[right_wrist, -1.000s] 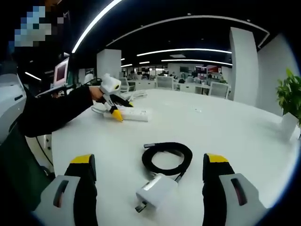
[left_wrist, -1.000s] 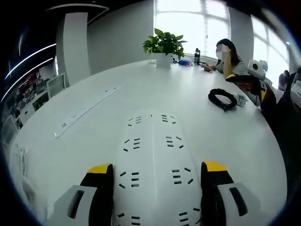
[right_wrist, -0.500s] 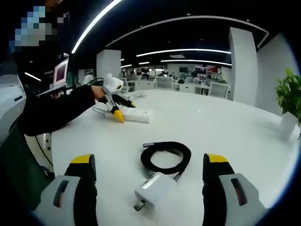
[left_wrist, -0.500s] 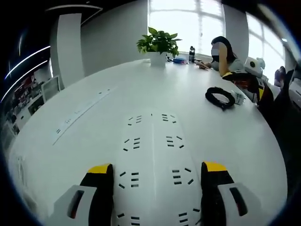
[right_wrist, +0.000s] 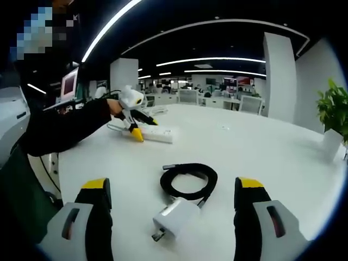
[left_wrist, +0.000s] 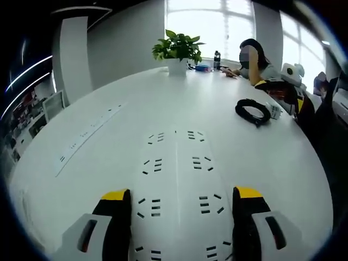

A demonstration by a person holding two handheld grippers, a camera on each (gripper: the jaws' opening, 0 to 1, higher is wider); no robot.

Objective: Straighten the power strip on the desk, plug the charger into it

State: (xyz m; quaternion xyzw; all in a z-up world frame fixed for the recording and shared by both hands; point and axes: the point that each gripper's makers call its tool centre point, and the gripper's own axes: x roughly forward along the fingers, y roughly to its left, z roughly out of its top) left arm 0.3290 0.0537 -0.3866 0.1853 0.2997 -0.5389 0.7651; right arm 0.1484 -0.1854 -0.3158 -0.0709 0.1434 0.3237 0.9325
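- Currently the left gripper (left_wrist: 179, 204) straddles the power strip (left_wrist: 176, 179): its yellow-tipped jaws sit either side of the white body, seemingly pressed to its long edges, so it appears clamped on it, though actual contact is hard to confirm.
- Seen from the right gripper view, that left gripper (right_wrist: 133, 130) meets the power strip (right_wrist: 157, 133) far across the desk (right_wrist: 261, 157), a dark sleeve (right_wrist: 60, 130) behind it.
- Likely the straightening is in hand; doing it well means pivoting the strip flat on the desk, slowly, with the grip kept even so the smooth casing does not slip or lift.
- Meanwhile the right gripper (right_wrist: 171, 217) hangs with jaws spread wide, holding nothing; the charger (right_wrist: 174, 217) lies on the desk between them, untouched.
- Materials: the strip is a long, hard, glossy plastic bar with rows of slotted sockets; the charger is a small white block with rounded corners and metal prongs, its black cable (right_wrist: 187, 180) coiled in a rubbery loop just beside it; the desk is smooth, white and faintly reflective.
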